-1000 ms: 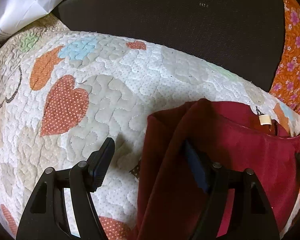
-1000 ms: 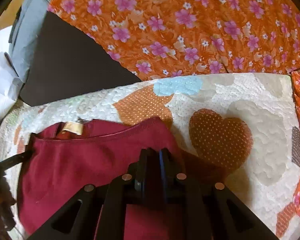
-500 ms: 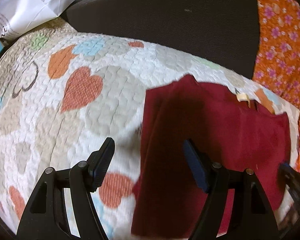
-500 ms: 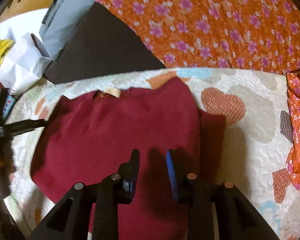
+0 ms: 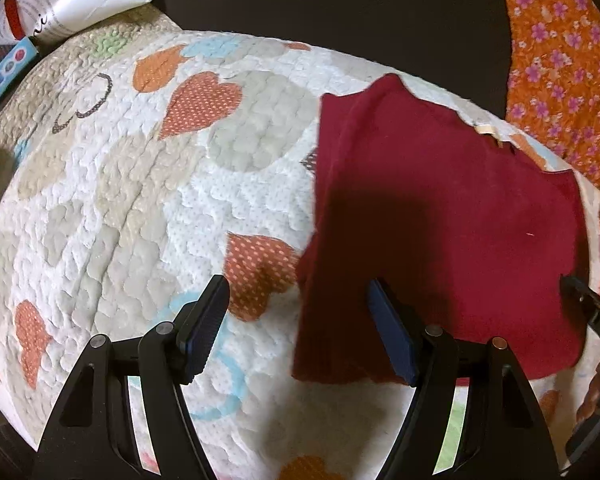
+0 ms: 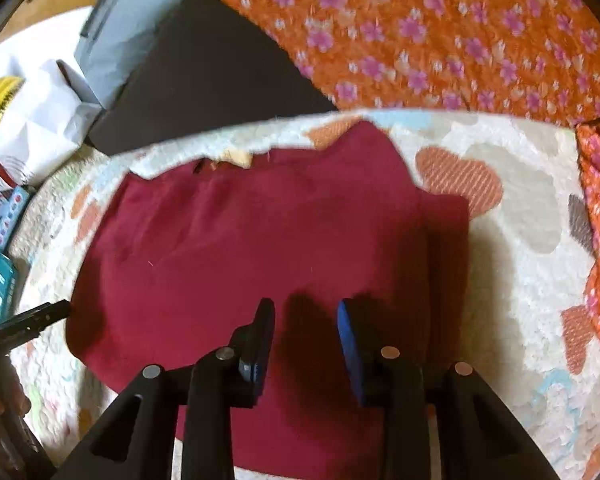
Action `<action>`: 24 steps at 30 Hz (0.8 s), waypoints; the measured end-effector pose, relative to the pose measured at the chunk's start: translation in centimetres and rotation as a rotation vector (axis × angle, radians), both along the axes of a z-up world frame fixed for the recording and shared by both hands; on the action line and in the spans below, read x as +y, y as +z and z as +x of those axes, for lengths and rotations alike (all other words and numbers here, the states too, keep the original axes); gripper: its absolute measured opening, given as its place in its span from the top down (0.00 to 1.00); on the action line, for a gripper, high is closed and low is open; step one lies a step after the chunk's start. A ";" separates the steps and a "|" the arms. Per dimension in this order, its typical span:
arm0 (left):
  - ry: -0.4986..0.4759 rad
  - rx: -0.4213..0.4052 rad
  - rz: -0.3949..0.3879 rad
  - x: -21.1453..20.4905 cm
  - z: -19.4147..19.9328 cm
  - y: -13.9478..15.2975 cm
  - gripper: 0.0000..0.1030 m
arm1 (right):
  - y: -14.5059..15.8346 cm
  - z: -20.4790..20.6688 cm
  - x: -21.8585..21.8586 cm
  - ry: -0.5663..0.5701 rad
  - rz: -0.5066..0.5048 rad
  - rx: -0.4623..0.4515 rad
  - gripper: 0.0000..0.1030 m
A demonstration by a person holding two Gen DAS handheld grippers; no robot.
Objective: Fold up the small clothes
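On the heart-print quilt [image 5: 148, 208], a dark red garment [image 5: 440, 220] is laid flat, partly folded, its left edge doubled over in a long fold running from 12 to 6 o'clock in the left wrist view. A tan neck label [image 5: 485, 129] is seen at the garment's far edge, toward 1 o'clock. The left gripper [image 5: 296, 320] is held wide open above the quilt; one finger sits over bare quilt, the other over the red cloth, nothing gripped. The right gripper [image 6: 306, 332] is seen over the near middle of the garment [image 6: 260, 232]; its jaws have just been opening, are now partly apart, and no cloth is pinched between them, only shadow on the fabric below. Orange floral cloth [image 6: 440, 32] is spread beyond the quilt at 12 to 2 o'clock. A dark pad [image 6: 204, 80] is lying at 11 o'clock, with white paper bags [image 6: 36, 128] at 9 to 10 o'clock.
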State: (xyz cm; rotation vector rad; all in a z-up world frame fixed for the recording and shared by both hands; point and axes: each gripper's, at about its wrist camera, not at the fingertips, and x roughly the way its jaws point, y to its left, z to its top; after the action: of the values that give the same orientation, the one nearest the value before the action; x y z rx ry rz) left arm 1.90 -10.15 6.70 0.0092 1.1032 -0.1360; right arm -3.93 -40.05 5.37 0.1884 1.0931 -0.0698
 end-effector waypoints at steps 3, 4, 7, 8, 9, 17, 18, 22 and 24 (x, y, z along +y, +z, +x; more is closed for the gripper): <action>-0.001 0.002 0.022 0.1 0.6 -0.8 0.30 | -0.3 0.3 0.5 0.026 -0.045 0.003 0.68; -0.003 0.003 0.023 0.1 0.8 -1.0 0.29 | 0.0 0.4 0.6 0.024 -0.046 0.011 0.68; 0.000 -0.001 0.027 0.2 1.2 -1.0 0.30 | 1.2 0.6 1.1 0.025 -0.003 -0.018 0.68; -0.003 -0.002 0.029 0.1 1.3 -1.0 0.30 | 1.6 0.8 1.7 0.036 -0.001 -0.029 0.68; -0.007 -0.004 0.033 0.1 1.3 -1.0 0.30 | 1.8 0.9 2.2 0.046 0.000 -0.035 0.68; -0.027 -0.009 0.034 0.3 1.4 -1.0 0.30 | 2.2 4.3 9.1 0.177 0.039 -0.065 0.67; -0.030 -0.010 0.033 0.3 1.4 -1.0 0.30 | 2.0 4.7 9.7 0.189 0.045 -0.067 0.67; -0.031 -0.013 0.027 0.4 1.3 -1.2 0.29 | 1.3 7.0 12.6 0.228 0.055 -0.070 0.67; -0.029 -0.008 0.020 0.5 1.4 -1.2 0.30 | 0.9 8.1 13.6 0.235 0.057 -0.072 0.67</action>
State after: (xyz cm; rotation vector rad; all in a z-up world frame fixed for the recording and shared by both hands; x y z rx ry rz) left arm 3.29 -9.68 5.49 0.0436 1.0964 -0.1503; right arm 4.21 -26.46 6.29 0.1116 1.0397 0.1780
